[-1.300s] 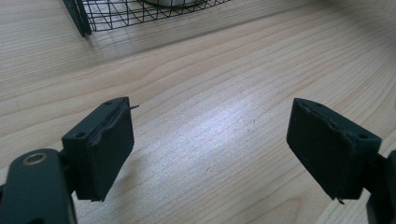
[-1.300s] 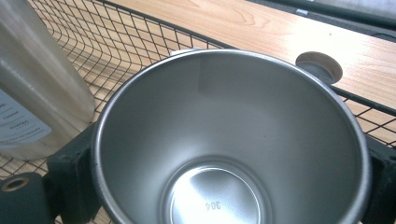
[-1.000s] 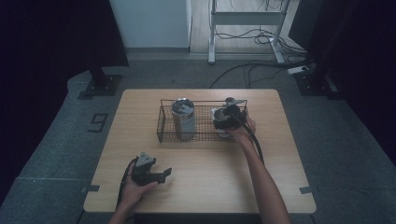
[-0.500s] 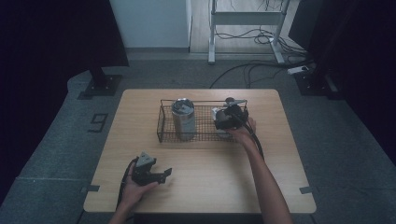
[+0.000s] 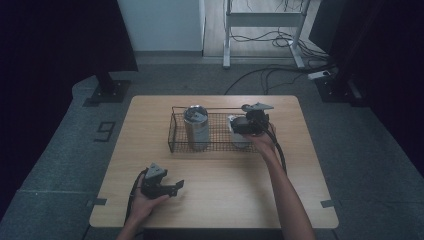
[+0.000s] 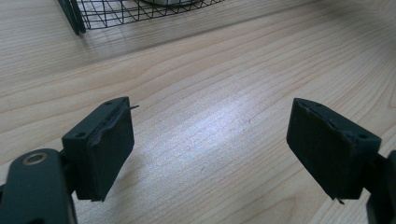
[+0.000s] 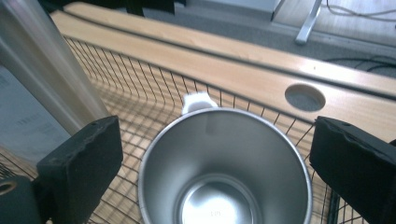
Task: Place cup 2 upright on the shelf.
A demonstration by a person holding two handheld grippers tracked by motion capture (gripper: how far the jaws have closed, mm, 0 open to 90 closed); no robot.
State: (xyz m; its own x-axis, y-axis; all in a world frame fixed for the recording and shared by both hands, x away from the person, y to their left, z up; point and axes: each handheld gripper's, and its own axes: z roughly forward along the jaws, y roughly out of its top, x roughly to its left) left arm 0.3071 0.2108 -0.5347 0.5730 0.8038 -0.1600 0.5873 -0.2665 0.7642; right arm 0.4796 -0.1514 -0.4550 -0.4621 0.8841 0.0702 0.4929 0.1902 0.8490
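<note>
Left side: the left hand-held gripper [image 5: 172, 187] is rested low on the front of the desk [image 5: 215, 200], held in the person's left hand [image 5: 145, 202] with the forearm coming in from the near edge; its jaws are spread wide with nothing between them, only bare wood being seen past them in the left gripper view, and a corner of the wire basket [image 6: 116, 14] beyond. Centre: the wire basket [image 5: 175, 137] is set on the far half of the desk, and a tall steel tumbler [image 5: 196, 127] is stood upright in its left part. Right side: the right hand-held gripper [image 5: 240, 125] is held over the basket's right end, the right arm stretched forward across the desk. Its jaws are opened wide to either side of an open steel cup [image 7: 224, 163], which is stood upright in the basket; no contact with the rim can be made out. The step is judged to be the approach for a grasp on the cup. A further lowering and a closing of the jaws on the cup's wall would be called for next, the tumbler beside it being kept clear of.
</note>
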